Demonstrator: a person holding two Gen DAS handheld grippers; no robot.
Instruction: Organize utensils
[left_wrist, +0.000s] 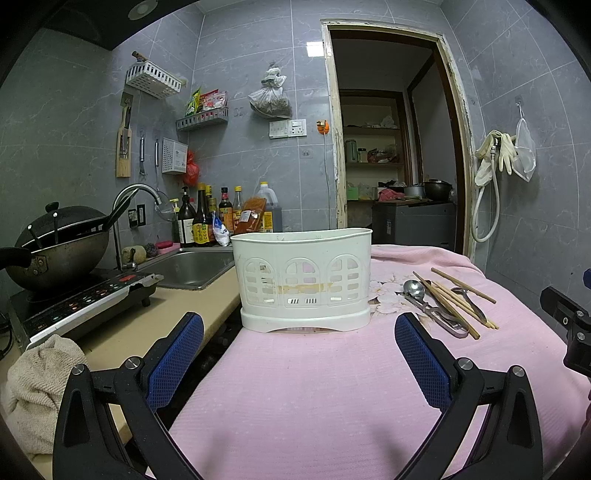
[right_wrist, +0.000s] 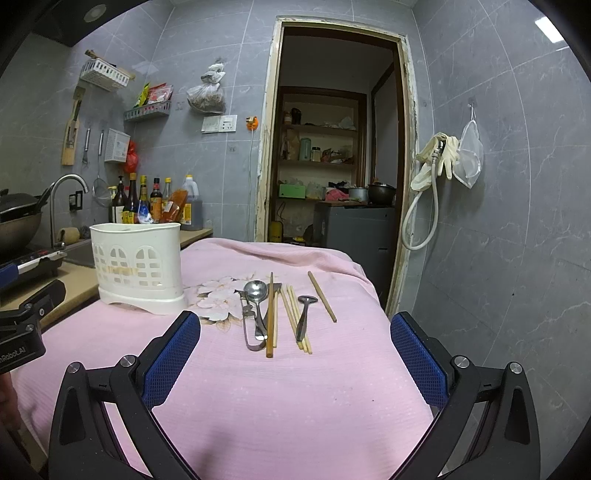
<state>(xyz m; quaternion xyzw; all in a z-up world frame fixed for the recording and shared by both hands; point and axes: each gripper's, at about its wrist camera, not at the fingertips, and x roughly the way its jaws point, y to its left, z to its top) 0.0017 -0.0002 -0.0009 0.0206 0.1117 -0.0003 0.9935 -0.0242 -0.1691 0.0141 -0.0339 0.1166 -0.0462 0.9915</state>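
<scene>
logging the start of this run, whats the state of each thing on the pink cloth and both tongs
white plastic utensil caddy: upright, no utensil showing above its rim
round-bowled metal spoon: lying flat, outside the caddy
small metal spoon: lying flat among the chopsticks
wooden chopsticks: loose, scattered flat
left tongs: open, holding nothing
right tongs: open, holding nothing

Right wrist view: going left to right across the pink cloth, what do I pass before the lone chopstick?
White utensil holder → floral print → metal spoon → dark chopstick → bundle of pale chopsticks → small metal spoon → lone chopstick, lying apart on the pink cloth.
</scene>
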